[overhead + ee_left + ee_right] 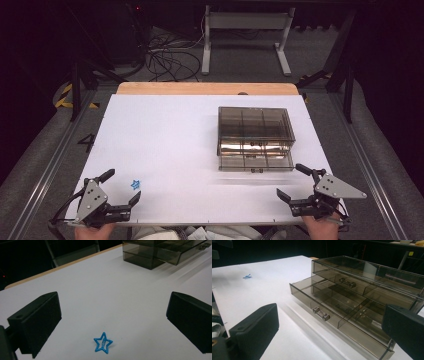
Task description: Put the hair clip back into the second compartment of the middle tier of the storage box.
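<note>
A small blue star-shaped clip (pixel 135 184) lies flat on the white table near the front left. In the left gripper view the star clip (pixel 102 342) sits on the table between and just ahead of the wide-apart jaws. My left gripper (pixel 121 186) is open and empty, held just left of the star. A smoky clear drawer box (pixel 254 137) stands right of centre, its lower drawer (pixel 337 315) pulled out and its upper drawer (pixel 347 282) pushed in. My right gripper (pixel 295 181) is open and empty, in front of the box's right corner.
The white table top (pixel 170 140) has a wooden strip (pixel 207 88) along its far edge. Beyond it are a table frame (pixel 245 35) and cables (pixel 167 60) on the floor. Metal rails (pixel 47 165) run along both sides.
</note>
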### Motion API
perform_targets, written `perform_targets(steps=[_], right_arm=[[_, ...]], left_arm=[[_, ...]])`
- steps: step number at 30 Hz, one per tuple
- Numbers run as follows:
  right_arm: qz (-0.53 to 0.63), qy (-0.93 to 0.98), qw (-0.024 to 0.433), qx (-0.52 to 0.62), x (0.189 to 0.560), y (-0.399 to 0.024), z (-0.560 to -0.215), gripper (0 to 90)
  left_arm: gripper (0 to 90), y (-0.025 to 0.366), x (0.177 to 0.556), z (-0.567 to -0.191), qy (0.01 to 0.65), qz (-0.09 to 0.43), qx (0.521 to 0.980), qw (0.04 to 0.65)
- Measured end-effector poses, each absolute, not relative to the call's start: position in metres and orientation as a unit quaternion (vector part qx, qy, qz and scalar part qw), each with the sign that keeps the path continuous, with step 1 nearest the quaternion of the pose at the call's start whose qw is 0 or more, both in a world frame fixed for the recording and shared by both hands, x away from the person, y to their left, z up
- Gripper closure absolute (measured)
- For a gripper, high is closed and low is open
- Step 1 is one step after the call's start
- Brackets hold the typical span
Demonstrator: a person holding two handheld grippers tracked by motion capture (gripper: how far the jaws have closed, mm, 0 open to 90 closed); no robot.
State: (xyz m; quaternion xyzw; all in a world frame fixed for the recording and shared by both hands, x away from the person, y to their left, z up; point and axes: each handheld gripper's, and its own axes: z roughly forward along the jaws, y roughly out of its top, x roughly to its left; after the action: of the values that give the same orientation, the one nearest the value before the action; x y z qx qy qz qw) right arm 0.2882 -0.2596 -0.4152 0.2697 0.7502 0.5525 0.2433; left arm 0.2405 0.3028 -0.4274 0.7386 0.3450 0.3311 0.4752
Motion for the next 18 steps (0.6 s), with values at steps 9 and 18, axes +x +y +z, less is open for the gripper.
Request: perform_targets(steps=[9,18], right_arm=[[0.554,0.75,0.241,0.269,0.2883,-0.2602,-0.4157,2.6],[0.553,0.752,0.237,0.267,0.2872,-0.2595,-0.4161,3.4]], left_arm=[[0.3,0.3037,0.2408,-0.4268,0.346,0.332,0.734,0.481],[1.2,0.3038,0.2417,-0.4253,0.345,0.328,0.736,0.481]])
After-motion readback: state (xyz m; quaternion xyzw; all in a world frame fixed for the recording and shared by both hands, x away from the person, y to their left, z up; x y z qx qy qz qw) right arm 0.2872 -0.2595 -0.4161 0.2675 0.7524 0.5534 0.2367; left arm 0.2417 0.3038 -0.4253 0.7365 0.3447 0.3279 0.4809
